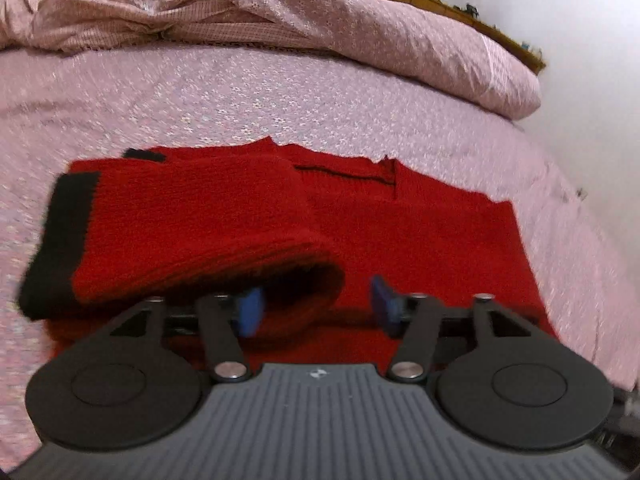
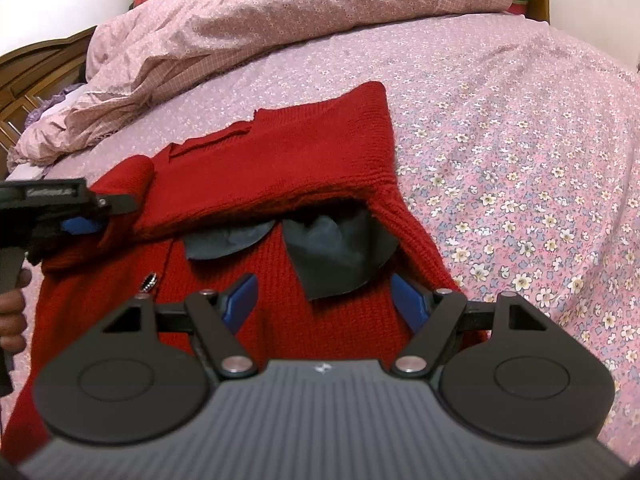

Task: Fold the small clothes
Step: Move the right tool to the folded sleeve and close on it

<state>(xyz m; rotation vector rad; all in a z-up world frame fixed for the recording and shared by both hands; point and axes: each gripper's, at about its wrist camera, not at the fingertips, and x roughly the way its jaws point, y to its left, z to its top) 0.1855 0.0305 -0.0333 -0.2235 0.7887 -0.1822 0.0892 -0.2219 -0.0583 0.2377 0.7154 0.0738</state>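
Fingers of both grippers gape, tilted down over the red sweater, gripping nothing

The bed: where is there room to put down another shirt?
The flowery sheet is bare to the right of the red sweater, out to the bed's edge. A narrower strip lies between the sweater and the heaped quilt. It is crowded near both claws, which hover over the sweater.

Red knit sweater lying flat on bed, black-cuffed sleeve folded across body, dark pocket linings showing.
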